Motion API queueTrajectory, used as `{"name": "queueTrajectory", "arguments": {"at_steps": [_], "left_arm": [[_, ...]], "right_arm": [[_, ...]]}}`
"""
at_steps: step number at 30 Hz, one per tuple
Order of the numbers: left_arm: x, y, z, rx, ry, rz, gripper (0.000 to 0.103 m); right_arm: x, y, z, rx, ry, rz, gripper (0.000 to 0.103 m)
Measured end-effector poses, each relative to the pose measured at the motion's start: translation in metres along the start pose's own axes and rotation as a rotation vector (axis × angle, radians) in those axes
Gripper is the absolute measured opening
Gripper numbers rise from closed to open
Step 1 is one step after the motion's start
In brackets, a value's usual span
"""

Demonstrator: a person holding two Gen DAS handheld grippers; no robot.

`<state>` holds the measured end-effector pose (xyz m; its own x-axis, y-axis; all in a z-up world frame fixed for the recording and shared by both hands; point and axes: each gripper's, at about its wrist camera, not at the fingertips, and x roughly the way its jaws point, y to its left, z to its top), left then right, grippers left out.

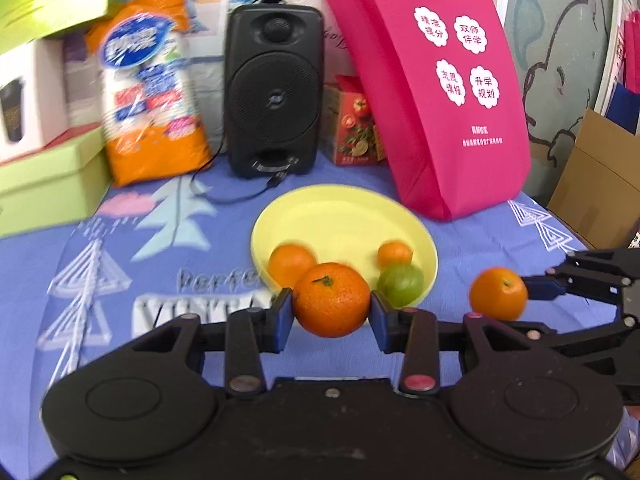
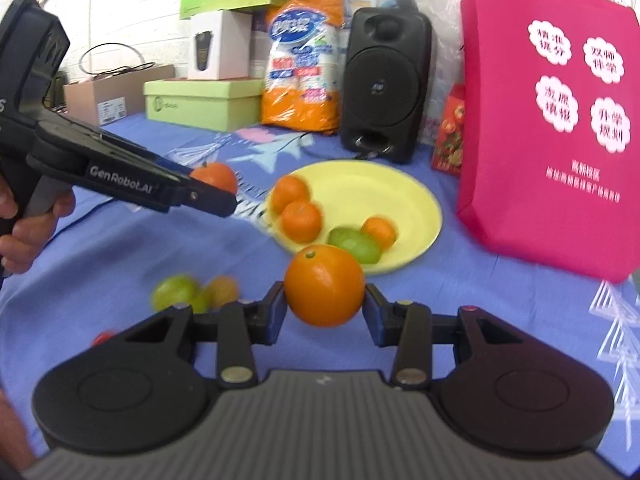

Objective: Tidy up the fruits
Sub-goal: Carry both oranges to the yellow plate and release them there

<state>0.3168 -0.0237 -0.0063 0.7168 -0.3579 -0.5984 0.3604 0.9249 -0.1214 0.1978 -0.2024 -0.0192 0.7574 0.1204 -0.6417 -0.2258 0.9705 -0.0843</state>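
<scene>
Each tool grips an orange, left tool on a mandarin, right tool on an orange, the yellow plate just ahead of both.

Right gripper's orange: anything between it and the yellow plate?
Nothing visible blocks it. The right gripper holds the orange just short of the yellow plate. The near rim is crowded by a green fruit and small oranges; the far side is bare.
</scene>
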Motion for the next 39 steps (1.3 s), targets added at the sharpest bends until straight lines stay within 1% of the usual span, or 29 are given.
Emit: {"name": "queueTrajectory", "arguments": {"at_steps": [2,6,9,15,19,20,22,23,24,25,26,27,29,34,39], "left_arm": [[0.016,-0.005,0.014,0.018,0.002,-0.007,0.039],[0.052,-0.012,0.036,0.035,0.025,0.004,0.039],[0.075,-0.013,0.047,0.044,0.046,0.009,0.039],[0.116,-0.009,0.053,0.045,0.116,0.040,0.040],[0.133,-0.002,0.052,0.022,0.160,0.068,0.040],[0.135,-0.001,0.052,0.023,0.163,0.077,0.041],[0.133,0.001,0.051,0.025,0.156,0.078,0.042],[0.131,0.002,0.050,0.024,0.152,0.071,0.044],[0.129,0.003,0.050,0.024,0.145,0.073,0.053],[0.126,0.004,0.050,0.022,0.138,0.085,0.059],[0.122,0.004,0.050,0.020,0.129,0.099,0.069],[0.119,0.006,0.050,0.013,0.125,0.103,0.076],[0.112,0.009,0.049,0.005,0.116,0.098,0.077],[0.084,0.007,0.043,0.010,0.081,0.103,0.077],[0.043,0.005,0.030,-0.012,0.029,0.087,0.077]], "right_arm": [[0.013,-0.013,0.012,0.008,0.003,-0.004,0.040],[0.040,-0.035,0.033,0.018,0.012,-0.029,0.040],[0.059,-0.047,0.044,0.024,0.022,-0.040,0.040],[0.096,-0.064,0.056,0.038,0.070,-0.052,0.040],[0.115,-0.068,0.057,0.052,0.104,-0.045,0.040],[0.119,-0.068,0.056,0.055,0.111,-0.050,0.040],[0.122,-0.068,0.055,0.061,0.114,-0.059,0.040],[0.122,-0.068,0.054,0.063,0.111,-0.063,0.041],[0.122,-0.068,0.054,0.063,0.111,-0.068,0.041],[0.122,-0.068,0.053,0.062,0.111,-0.072,0.042],[0.121,-0.069,0.053,0.061,0.114,-0.072,0.043],[0.121,-0.069,0.052,0.063,0.118,-0.068,0.043],[0.119,-0.068,0.052,0.059,0.110,-0.079,0.050],[0.102,-0.063,0.051,0.054,0.085,-0.074,0.050],[0.071,-0.056,0.042,0.069,0.041,-0.066,0.052]]}}
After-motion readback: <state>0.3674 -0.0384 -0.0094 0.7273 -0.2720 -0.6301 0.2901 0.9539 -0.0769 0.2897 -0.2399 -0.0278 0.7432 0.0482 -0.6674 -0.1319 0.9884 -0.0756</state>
